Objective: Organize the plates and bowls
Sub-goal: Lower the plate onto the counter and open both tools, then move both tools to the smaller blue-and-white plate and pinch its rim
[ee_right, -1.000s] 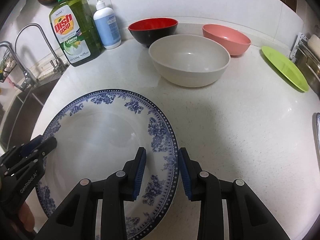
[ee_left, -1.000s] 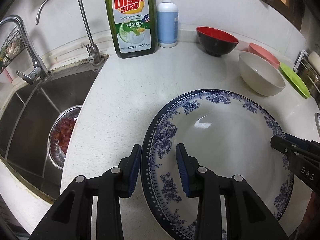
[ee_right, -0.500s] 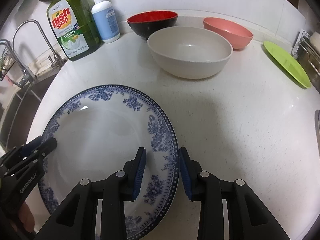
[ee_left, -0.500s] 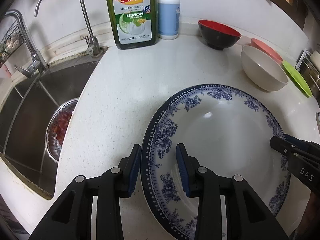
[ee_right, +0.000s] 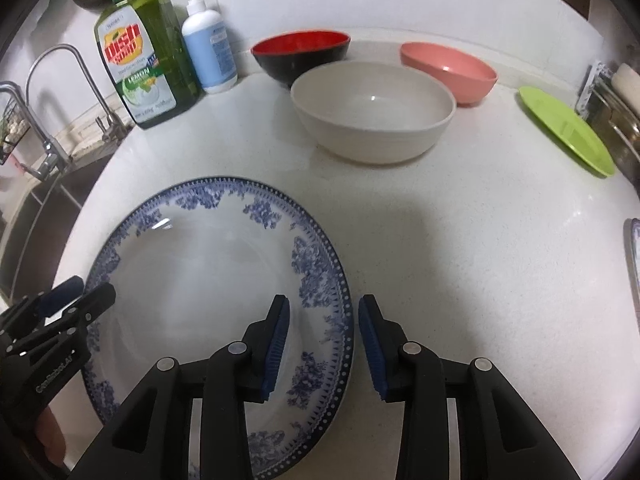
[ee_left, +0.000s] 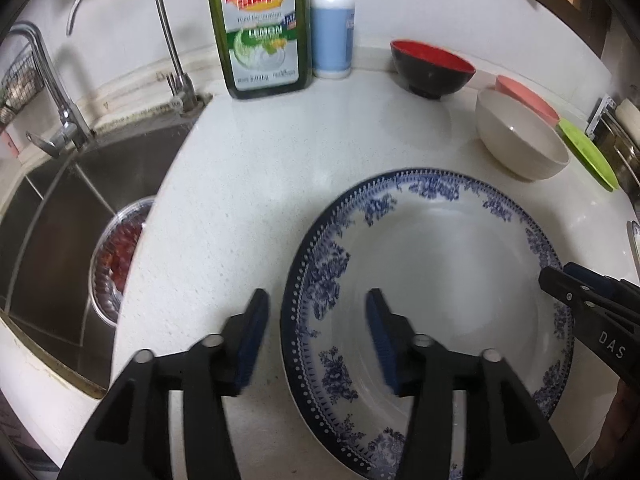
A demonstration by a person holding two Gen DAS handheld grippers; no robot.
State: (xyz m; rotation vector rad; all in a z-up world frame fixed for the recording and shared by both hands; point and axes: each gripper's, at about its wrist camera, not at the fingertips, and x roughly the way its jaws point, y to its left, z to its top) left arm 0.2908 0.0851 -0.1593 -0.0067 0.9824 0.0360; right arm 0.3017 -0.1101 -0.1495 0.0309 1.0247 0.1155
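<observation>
A large blue-and-white patterned plate (ee_left: 440, 272) (ee_right: 208, 280) lies low over the white counter (ee_right: 460, 240) between both grippers. My left gripper (ee_left: 316, 296) straddles its left rim with the jaws spread wide, clear of the rim. My right gripper (ee_right: 325, 302) is shut on the right rim, one pad inside the plate and one outside. Further back stand a beige bowl (ee_right: 372, 120), a red-and-black bowl (ee_right: 300, 52) and a pink bowl (ee_right: 452, 72). A green plate (ee_right: 568, 132) lies at the right.
A green dish soap bottle (ee_left: 260, 32) and a blue pump bottle (ee_left: 332, 36) stand by the back wall. The sink (ee_left: 80, 208) with taps and a strainer of red fruit (ee_left: 120, 248) is to the left. A metal rack (ee_right: 616, 120) and another plate's edge (ee_right: 634, 264) sit far right.
Both grippers carried the plate toward the back of the counter. The left gripper's jaws have now spread wider and let go of the rim. The right jaws keep the same gap.
</observation>
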